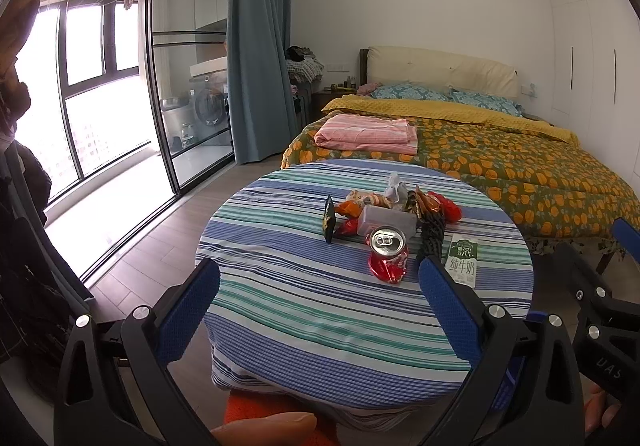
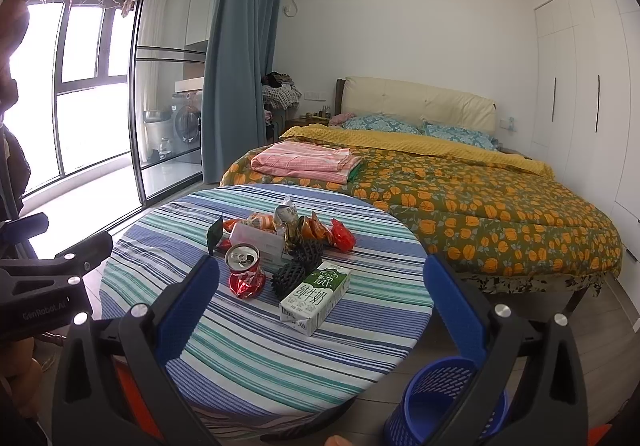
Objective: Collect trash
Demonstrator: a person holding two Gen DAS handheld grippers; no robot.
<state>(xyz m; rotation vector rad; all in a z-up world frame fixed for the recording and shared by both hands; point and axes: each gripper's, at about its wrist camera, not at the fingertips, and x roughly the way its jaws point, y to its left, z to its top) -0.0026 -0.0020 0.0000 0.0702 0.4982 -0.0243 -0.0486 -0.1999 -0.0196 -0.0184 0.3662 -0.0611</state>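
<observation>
A round table with a striped cloth point(image 1: 312, 310) point(image 2: 248, 350) carries a heap of trash: a crushed red can point(image 1: 388, 256) point(image 2: 245, 272), a green and white milk carton point(image 1: 463, 260) point(image 2: 316, 296), black foam netting point(image 1: 431, 236) point(image 2: 296, 266), a translucent plastic box point(image 1: 384, 222) point(image 2: 258, 240), snack wrappers point(image 1: 438, 204) point(image 2: 320, 228) and crumpled paper point(image 1: 396, 186) point(image 2: 286, 212). My left gripper point(image 1: 320, 310) is open and empty, held short of the can. My right gripper point(image 2: 320, 310) is open and empty, held short of the carton. A blue mesh bin point(image 2: 444, 402) stands on the floor at the table's right.
A bed point(image 2: 480, 206) with an orange-patterned quilt and a folded pink blanket point(image 2: 304, 162) stands behind the table. Glass sliding doors point(image 1: 188, 86) and a blue curtain point(image 1: 260, 46) are at the left. White wardrobes point(image 2: 580, 86) line the right wall.
</observation>
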